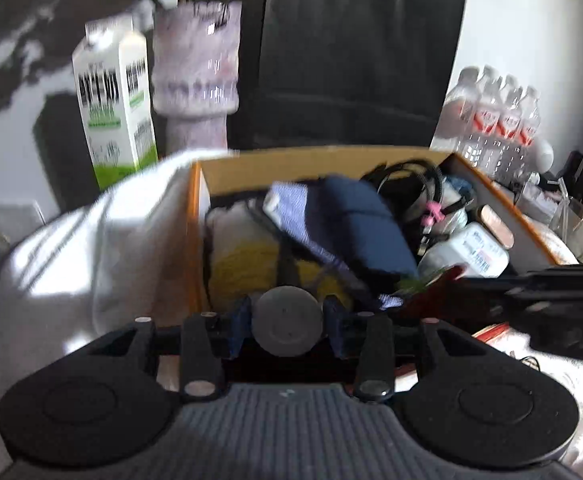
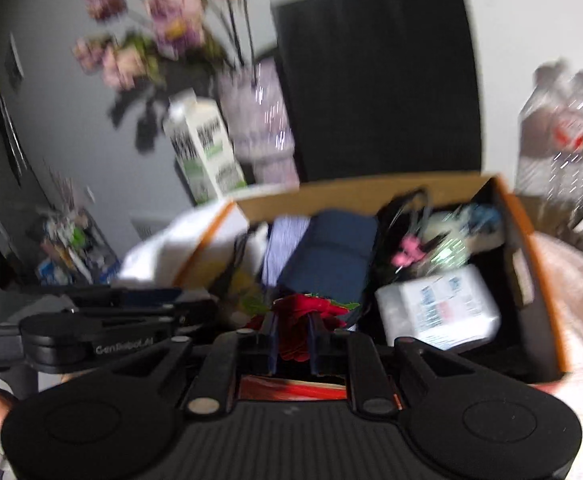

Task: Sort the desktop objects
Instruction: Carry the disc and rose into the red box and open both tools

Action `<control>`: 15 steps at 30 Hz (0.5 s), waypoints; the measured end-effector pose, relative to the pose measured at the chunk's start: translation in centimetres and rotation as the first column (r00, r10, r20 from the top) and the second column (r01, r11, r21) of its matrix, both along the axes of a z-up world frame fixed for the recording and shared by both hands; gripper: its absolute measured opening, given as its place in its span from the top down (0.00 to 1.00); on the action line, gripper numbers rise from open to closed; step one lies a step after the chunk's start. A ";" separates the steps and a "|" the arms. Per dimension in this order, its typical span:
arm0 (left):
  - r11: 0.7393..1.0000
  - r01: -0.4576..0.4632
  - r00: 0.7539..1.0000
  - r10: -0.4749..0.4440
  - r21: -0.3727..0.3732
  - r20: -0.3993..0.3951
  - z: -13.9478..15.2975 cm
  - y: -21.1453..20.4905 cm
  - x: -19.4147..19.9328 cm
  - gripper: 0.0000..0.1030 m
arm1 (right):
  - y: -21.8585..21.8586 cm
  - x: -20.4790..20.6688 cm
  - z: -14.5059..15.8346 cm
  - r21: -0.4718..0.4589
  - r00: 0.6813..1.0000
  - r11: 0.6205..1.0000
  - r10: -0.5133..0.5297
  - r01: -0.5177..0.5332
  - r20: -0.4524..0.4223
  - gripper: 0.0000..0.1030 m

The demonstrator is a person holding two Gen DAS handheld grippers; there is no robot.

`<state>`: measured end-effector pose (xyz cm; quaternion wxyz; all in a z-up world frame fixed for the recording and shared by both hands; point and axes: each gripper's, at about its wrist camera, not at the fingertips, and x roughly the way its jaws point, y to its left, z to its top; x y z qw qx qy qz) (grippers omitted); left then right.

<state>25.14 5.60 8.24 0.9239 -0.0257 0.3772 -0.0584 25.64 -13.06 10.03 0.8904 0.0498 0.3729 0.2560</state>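
Many items fill cardboard box (image 1: pixel 315 162), incl. navy pouch (image 1: pixel 361 228), white bottle (image 1: pixel 465 256).

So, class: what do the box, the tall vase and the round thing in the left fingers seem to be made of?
Box: cardboard, going by its plain brown matte inner wall and orange edge.
Vase: probably glass or glazed ceramic, pale lilac with bright glints.
Round thing: dark grey, matte, perhaps rubber or plastic; blur leaves it open.
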 end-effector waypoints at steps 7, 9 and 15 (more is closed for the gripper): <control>0.999 -0.027 0.997 0.029 -0.026 0.065 2.0 1.6 -1.1 0.28 | 1.0 0.5 0.1 -0.004 0.999 0.999 -0.052 0.052 -0.006 0.42; 0.999 -0.034 0.997 0.036 -0.035 0.068 2.8 1.8 -1.3 0.20 | 0.7 0.3 1.0 -0.015 0.998 0.998 -0.063 0.063 0.017 0.40; 0.997 -0.077 0.995 0.079 -0.032 0.063 4.0 1.8 -4.0 0.14 | -1.4 -2.0 2.8 -0.056 0.990 0.992 -0.108 0.114 0.091 0.24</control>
